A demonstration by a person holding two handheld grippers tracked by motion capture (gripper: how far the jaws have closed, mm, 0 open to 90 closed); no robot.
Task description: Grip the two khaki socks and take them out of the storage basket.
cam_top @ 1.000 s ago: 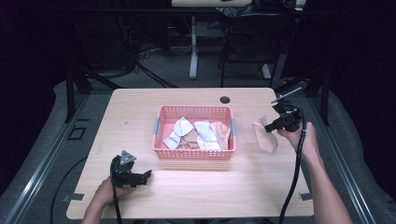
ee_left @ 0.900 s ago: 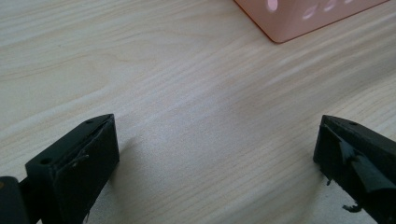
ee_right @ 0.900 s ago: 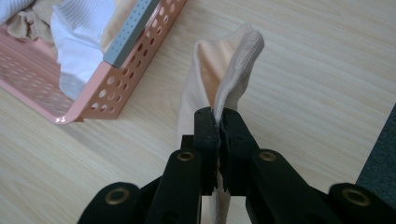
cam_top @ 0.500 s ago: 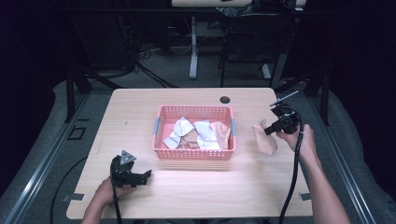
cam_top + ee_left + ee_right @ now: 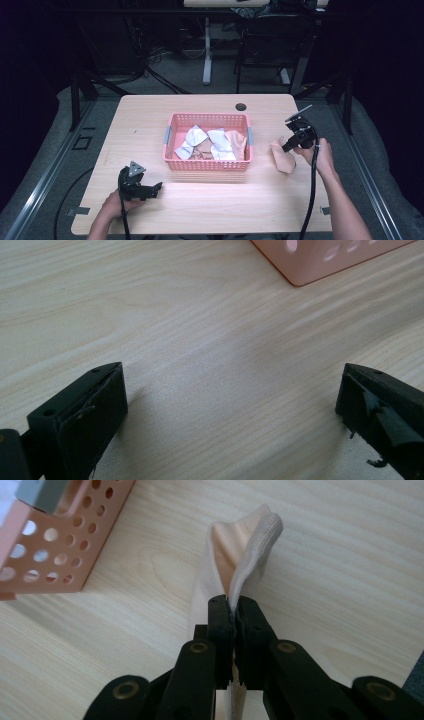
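Right gripper [image 5: 233, 605] is clamped on a peach cloth [image 5: 235, 555], whose lower end is hidden behind the jaws. Left gripper [image 5: 232, 405] stands wide apart, holding nothing, near the pink basket [image 5: 207, 165] of cloths.

The black two-jaw tongs [image 5: 232, 410] stand wide apart, one jaw at the lower left and the other at the lower right, with nothing between them but bare surface. Under them lies the pale, light-grained wooden counter [image 5: 200, 340], each jaw casting a soft shadow on it. Beyond the tongs, well apart from both jaws, sits the corner of a pink perforated plastic basket [image 5: 320, 260].
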